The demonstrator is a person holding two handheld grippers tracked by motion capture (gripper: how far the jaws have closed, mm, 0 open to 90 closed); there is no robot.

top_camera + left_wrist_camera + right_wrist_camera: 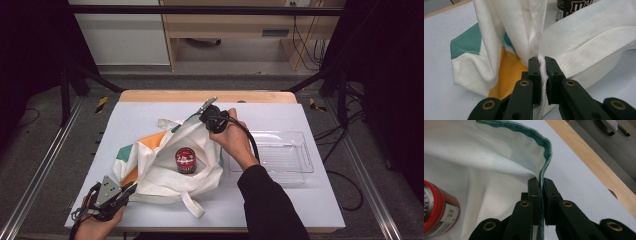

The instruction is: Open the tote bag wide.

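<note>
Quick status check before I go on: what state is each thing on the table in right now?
Tote bag: mouth held open, lying on the table.
Jar: upright inside the bag, red lid on.
Clear tray: empty, right of the bag.
Left gripper: shut on the bag's edge.
Right gripper: shut on the bag's green rim.

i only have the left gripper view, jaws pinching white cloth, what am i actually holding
Observer: The near rim of a tote bag, lying open on the table; the left gripper clamps it at the bag's near left corner.
Operator: where's the other gripper
Observer: The right gripper is shut on the bag's far rim, on its green edge, so the mouth is held open between the two.
Operator: that dark thing at my top edge, what is it
Observer: A jar with a red lid, standing inside the bag.
Operator: anything beside the bag
Observer: A clear plastic tray, to the right of the bag, nothing in it.
</note>
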